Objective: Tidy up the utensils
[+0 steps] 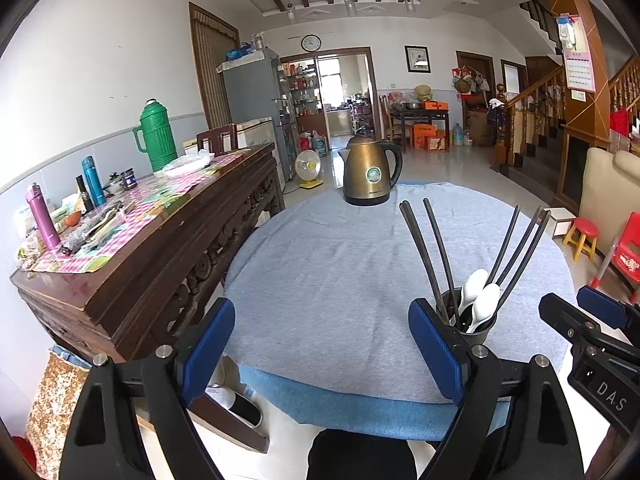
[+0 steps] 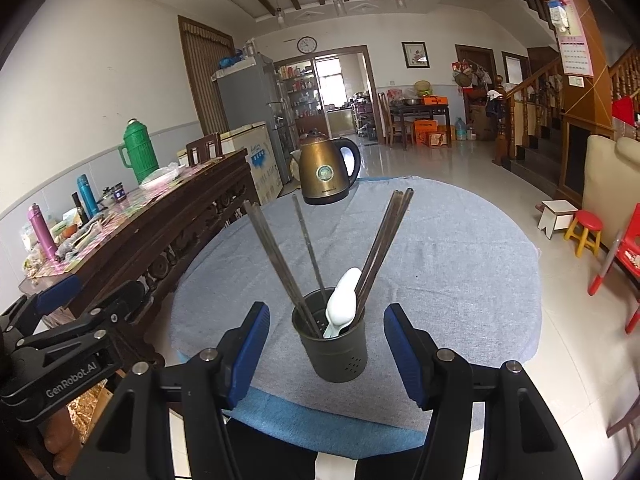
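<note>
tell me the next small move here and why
Probably ease both grippers back. The chopsticks and white spoons already stand in the holder on the round table, and the right gripper and left gripper are open, holding nothing.

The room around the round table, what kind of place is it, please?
Most likely the main living and dining room of a family home. A staircase goes up at the right, a fridge stands near a doorway, and a wooden sideboard carries a green thermos.
</note>
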The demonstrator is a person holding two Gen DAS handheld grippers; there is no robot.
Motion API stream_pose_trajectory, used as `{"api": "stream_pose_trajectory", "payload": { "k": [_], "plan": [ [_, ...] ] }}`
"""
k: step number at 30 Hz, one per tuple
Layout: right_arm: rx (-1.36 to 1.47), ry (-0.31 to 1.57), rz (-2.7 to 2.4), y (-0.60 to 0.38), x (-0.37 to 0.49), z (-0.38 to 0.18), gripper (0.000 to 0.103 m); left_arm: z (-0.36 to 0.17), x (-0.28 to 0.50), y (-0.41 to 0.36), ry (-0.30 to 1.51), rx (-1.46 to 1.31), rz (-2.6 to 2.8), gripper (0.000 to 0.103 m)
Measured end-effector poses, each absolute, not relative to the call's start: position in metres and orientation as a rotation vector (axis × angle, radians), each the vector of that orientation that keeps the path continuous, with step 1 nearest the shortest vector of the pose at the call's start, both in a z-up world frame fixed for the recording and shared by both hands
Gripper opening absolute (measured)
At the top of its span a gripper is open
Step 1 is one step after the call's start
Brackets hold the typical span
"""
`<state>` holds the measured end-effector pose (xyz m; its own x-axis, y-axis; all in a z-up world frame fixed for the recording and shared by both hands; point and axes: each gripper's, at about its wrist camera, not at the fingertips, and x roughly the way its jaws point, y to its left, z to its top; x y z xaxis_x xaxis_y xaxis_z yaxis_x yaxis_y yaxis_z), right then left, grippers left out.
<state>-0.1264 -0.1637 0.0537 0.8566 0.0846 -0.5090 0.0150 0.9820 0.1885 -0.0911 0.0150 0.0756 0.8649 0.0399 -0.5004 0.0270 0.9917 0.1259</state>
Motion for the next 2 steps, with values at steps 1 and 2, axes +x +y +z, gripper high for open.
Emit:
{"api": "stream_pose_trajectory", "payload": {
  "k": [1,2],
  "plan": [
    [0.194,0.540,0.030,-0.1666,-0.1253,0.0522,0.064,0.0742,-0.0874,0.0178,0.529,0.122,0.000,0.089],
    [0.198,0.541,0.018,-0.1714,-0.1233,0.0500,0.064,0.0712,-0.0791,0.0213,0.537,0.108,-0.001,0.089]
  ]
}}
